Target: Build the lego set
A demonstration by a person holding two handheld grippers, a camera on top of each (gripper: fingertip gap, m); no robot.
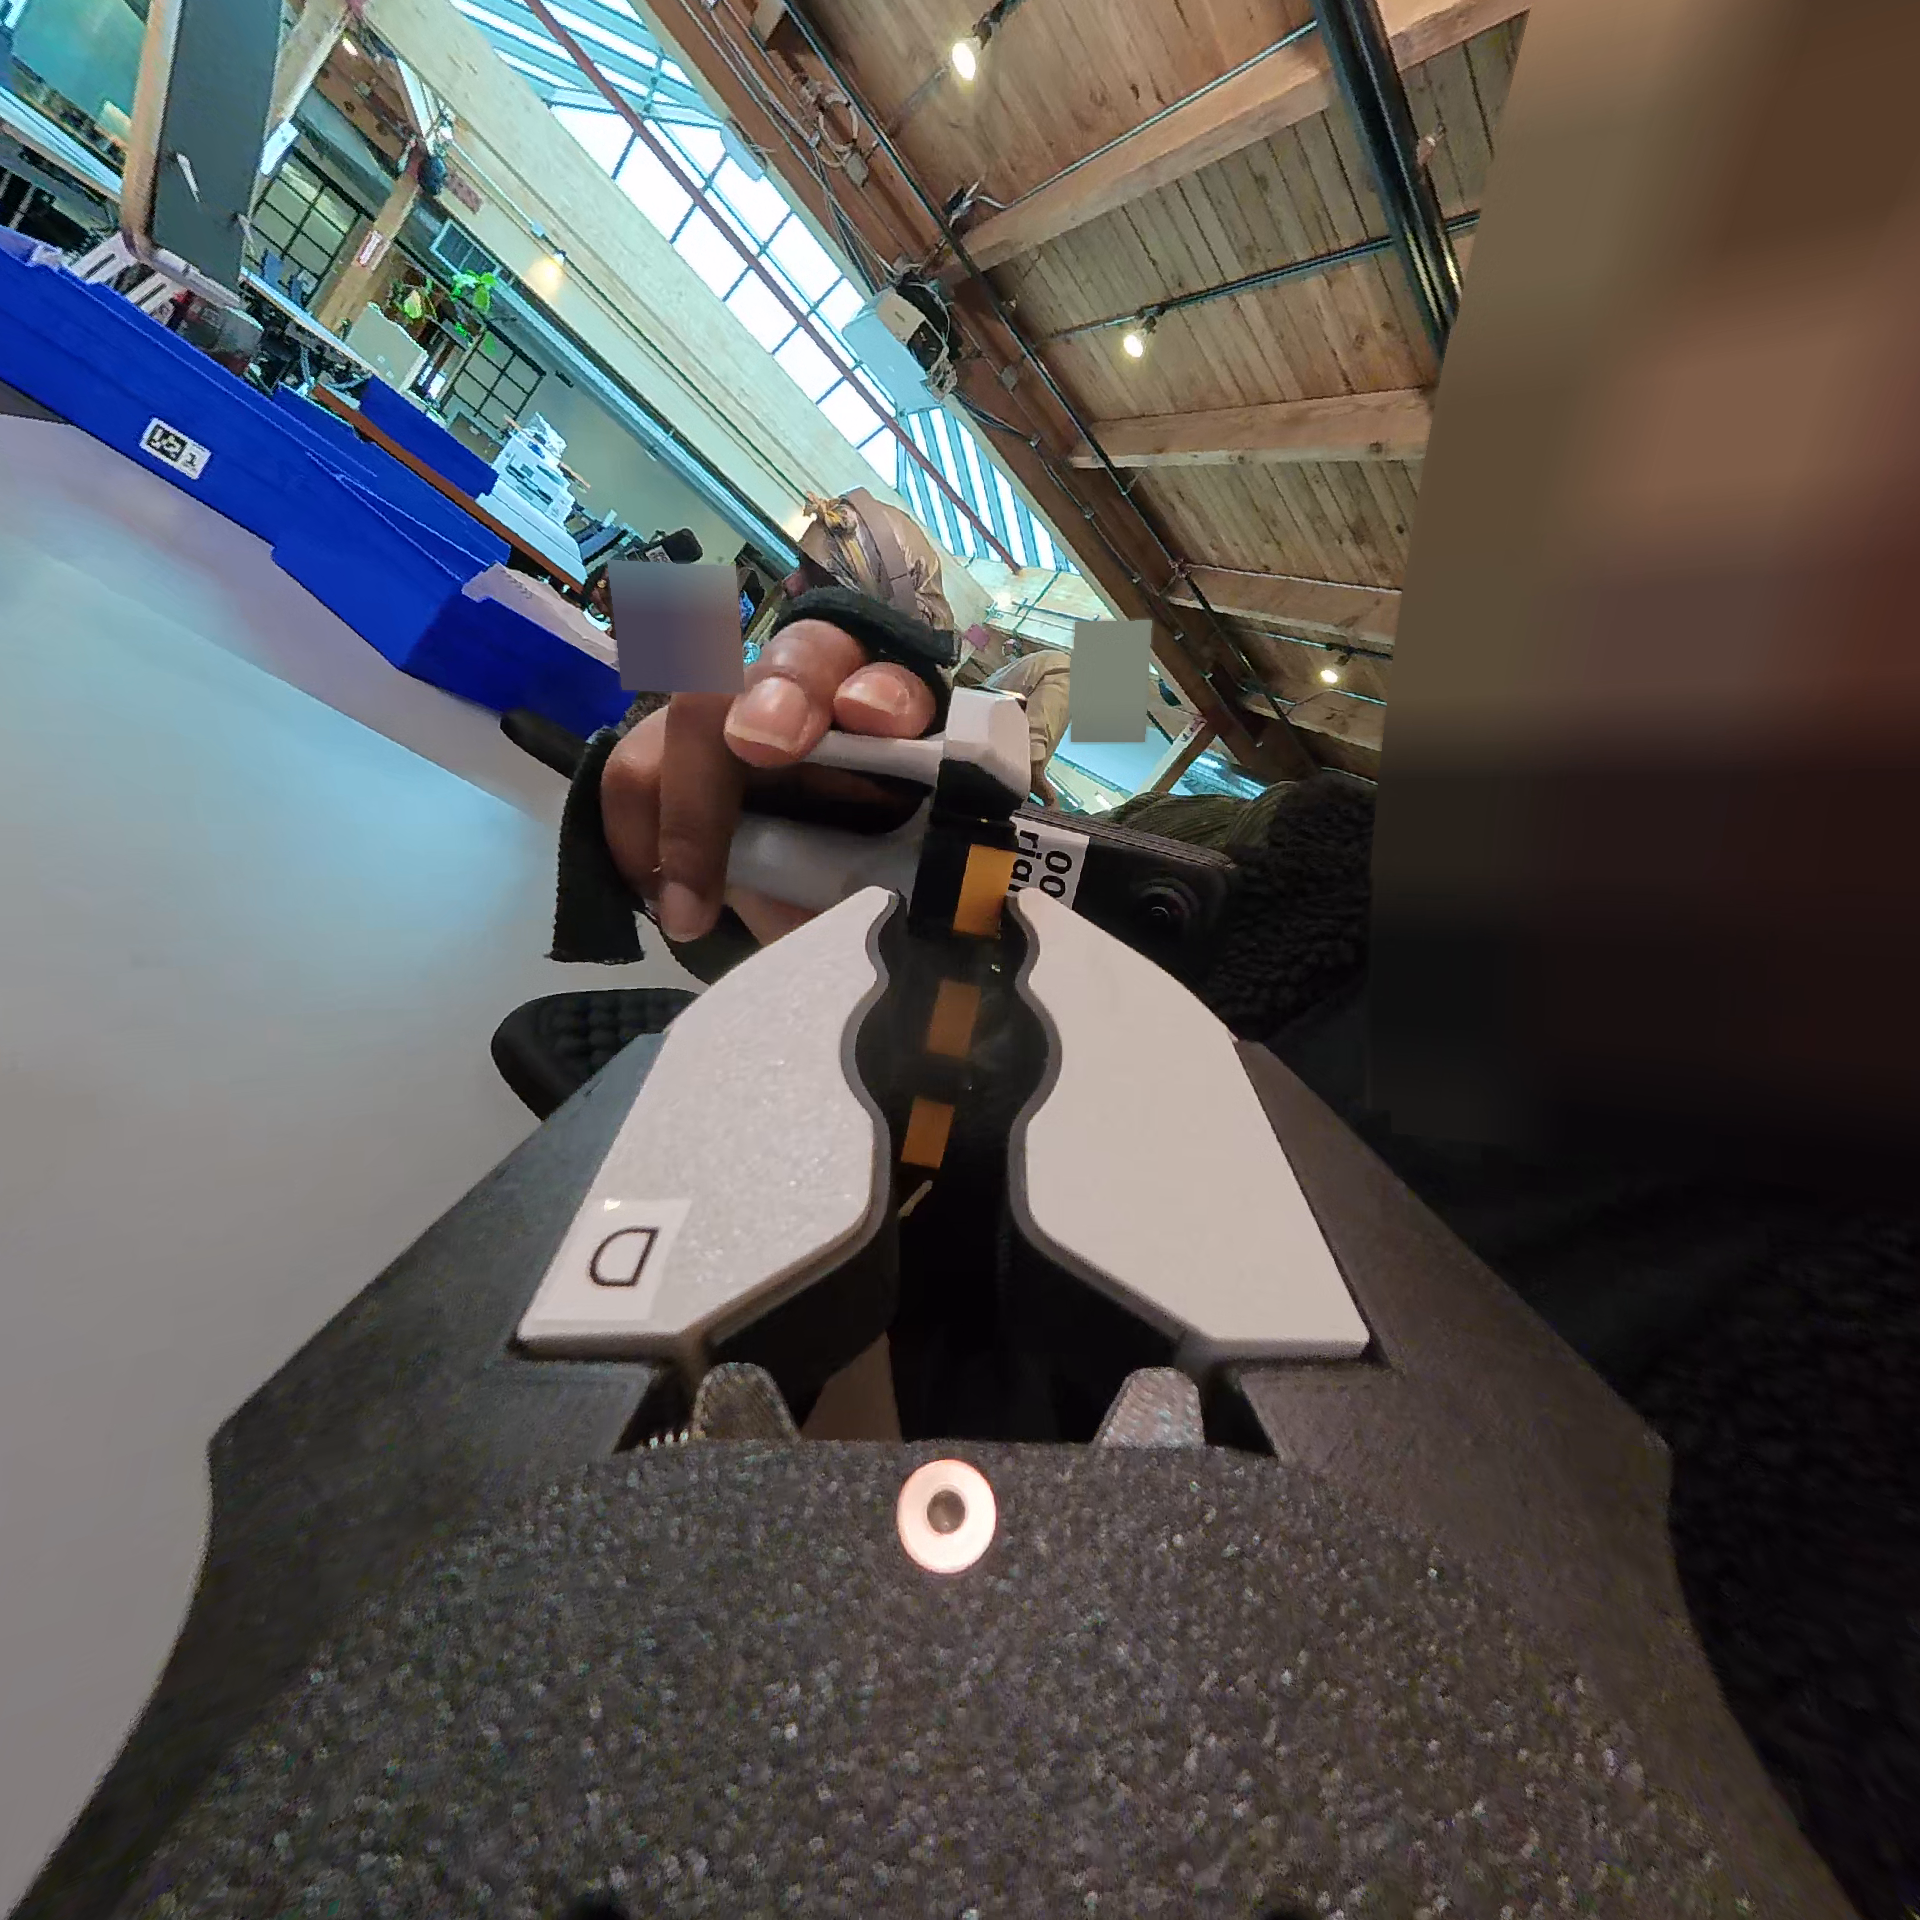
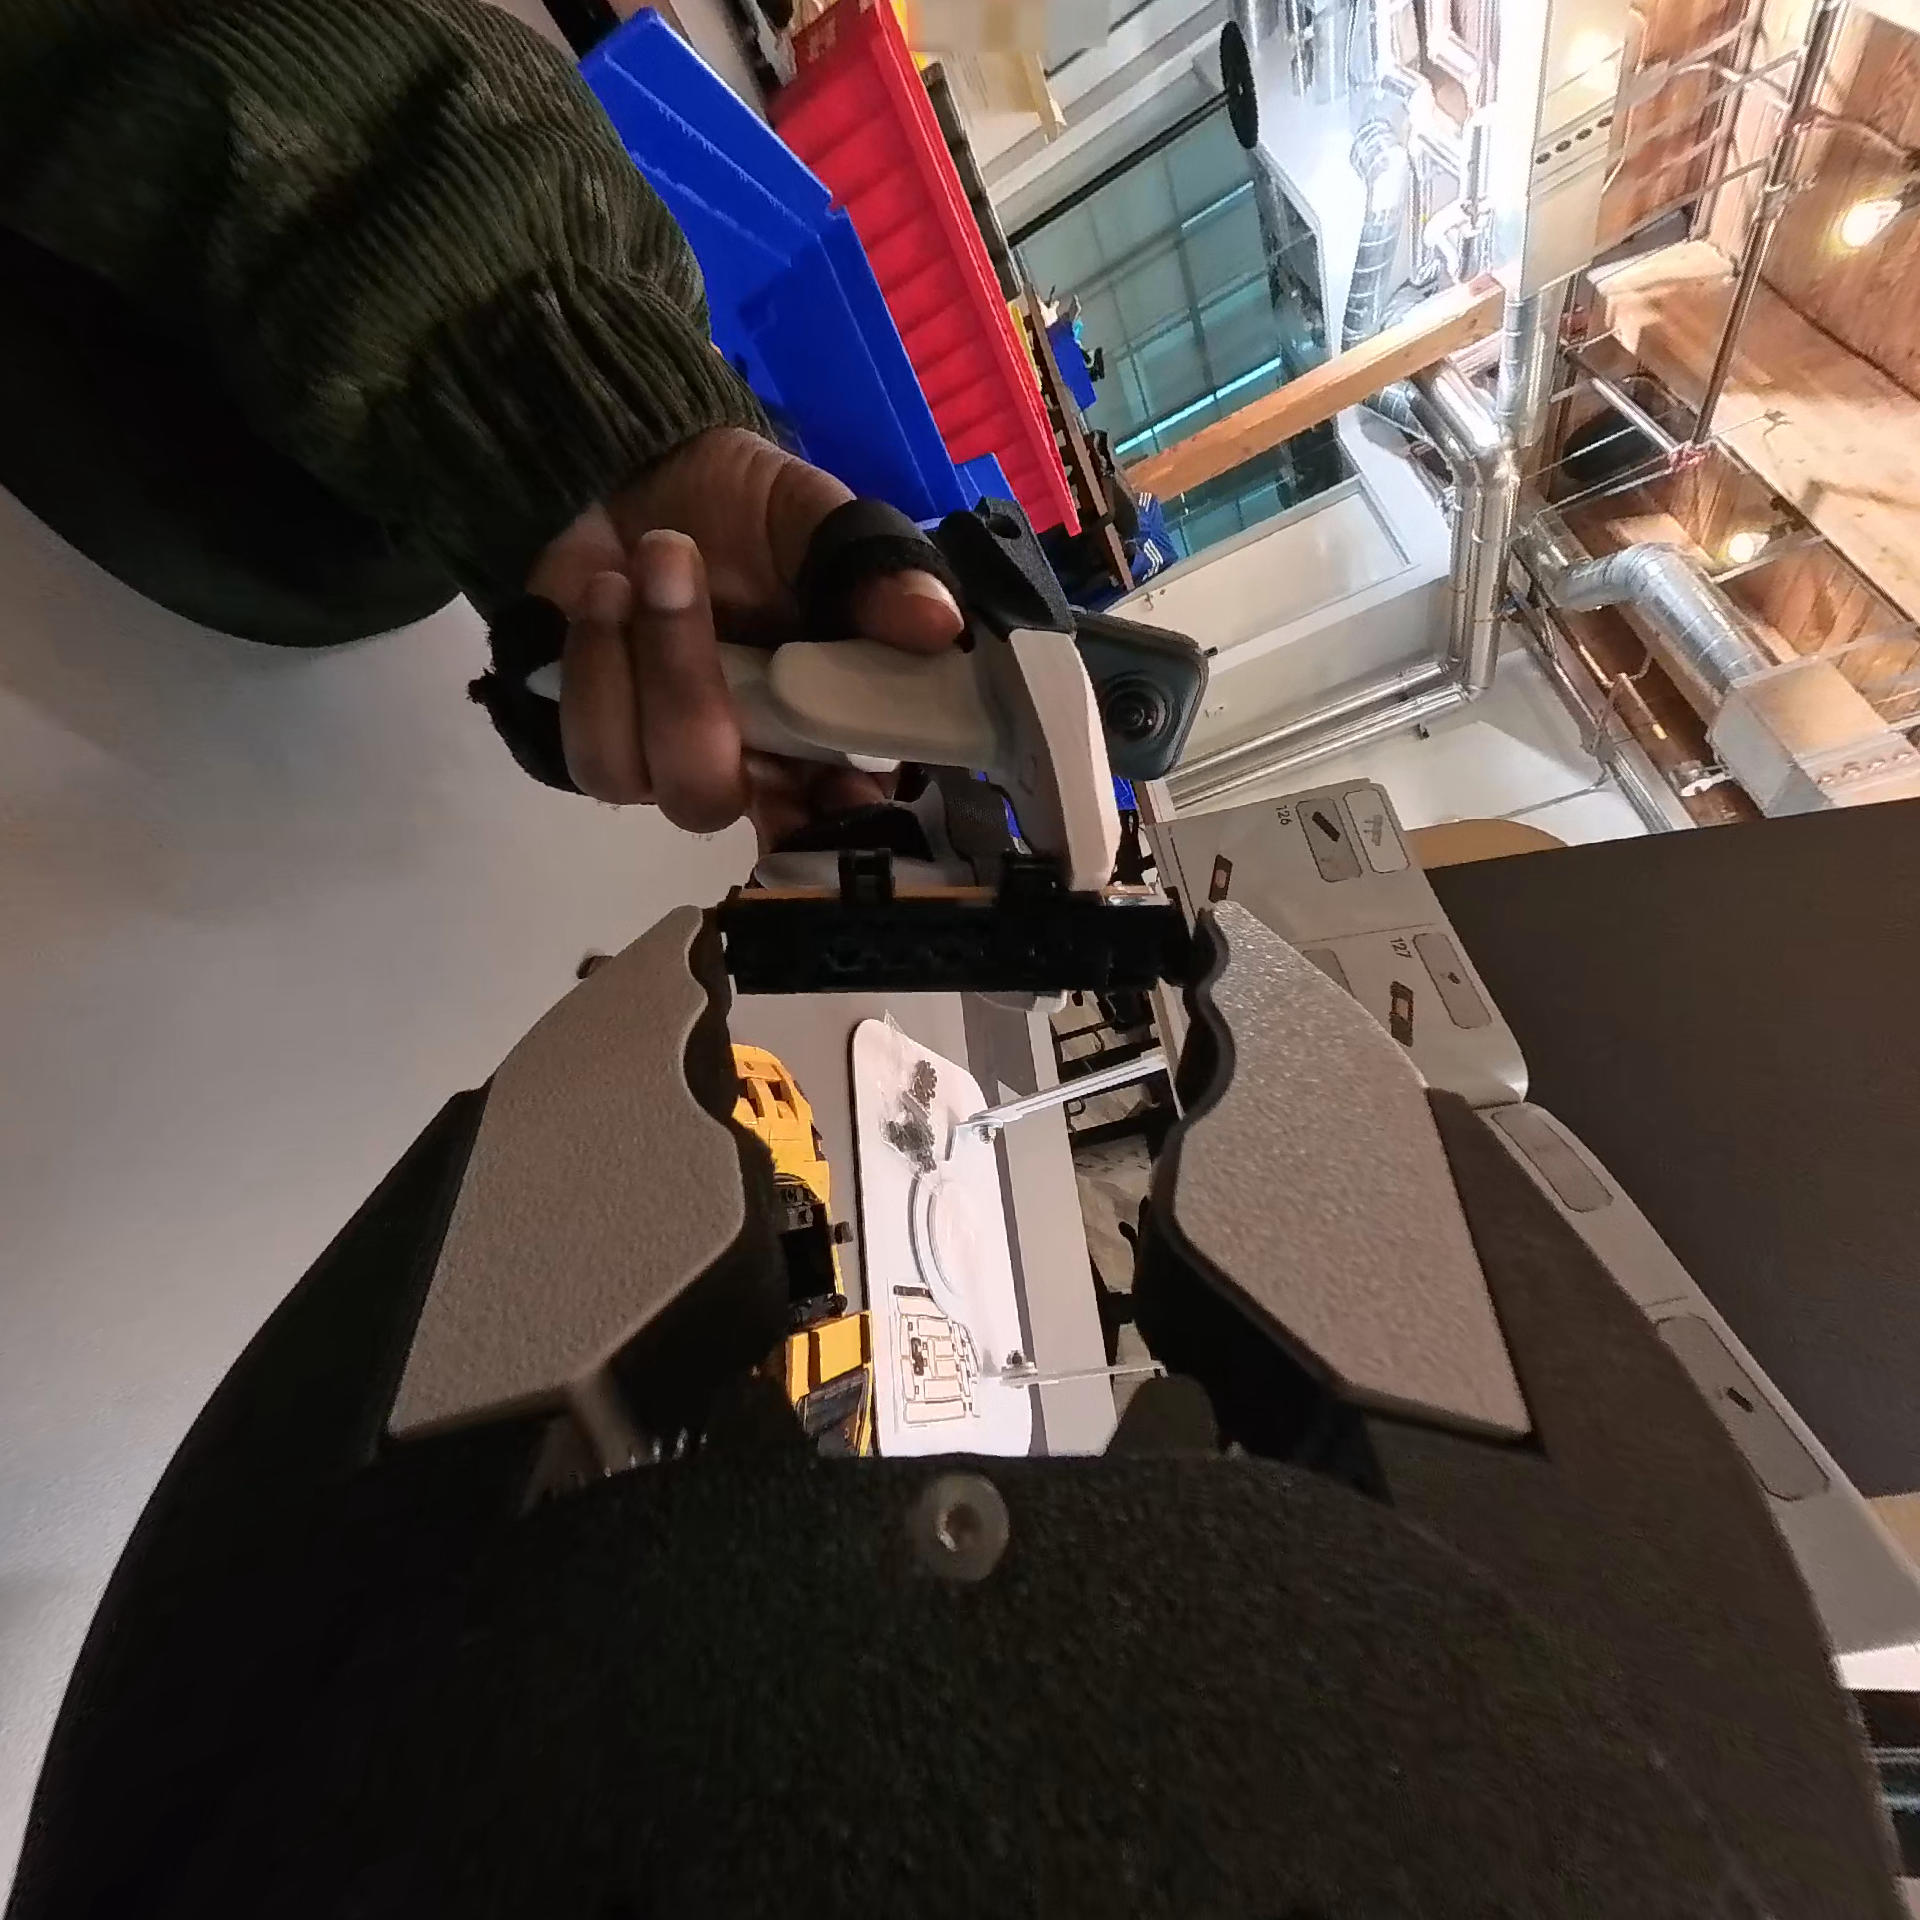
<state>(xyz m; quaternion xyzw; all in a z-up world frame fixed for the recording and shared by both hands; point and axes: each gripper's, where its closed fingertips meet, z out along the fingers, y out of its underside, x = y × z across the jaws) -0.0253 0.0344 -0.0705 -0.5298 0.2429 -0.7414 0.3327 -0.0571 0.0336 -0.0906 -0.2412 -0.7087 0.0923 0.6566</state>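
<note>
While both claws pinch the black-and-orange assembly, it hangs above the table.

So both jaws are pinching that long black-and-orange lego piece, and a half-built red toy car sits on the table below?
Nearly: the half-built toy car is yellow, not red, as the right wrist view shows. Both grippers do grip the long black-and-orange lego piece.

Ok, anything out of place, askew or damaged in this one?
Nothing looks damaged or spilled. Both claws grip one black-and-orange lego piece: the left claw edge-on, the right claw across its length. On the table, the yellow lego car and the small parts on the white sheet lie in order.
</note>
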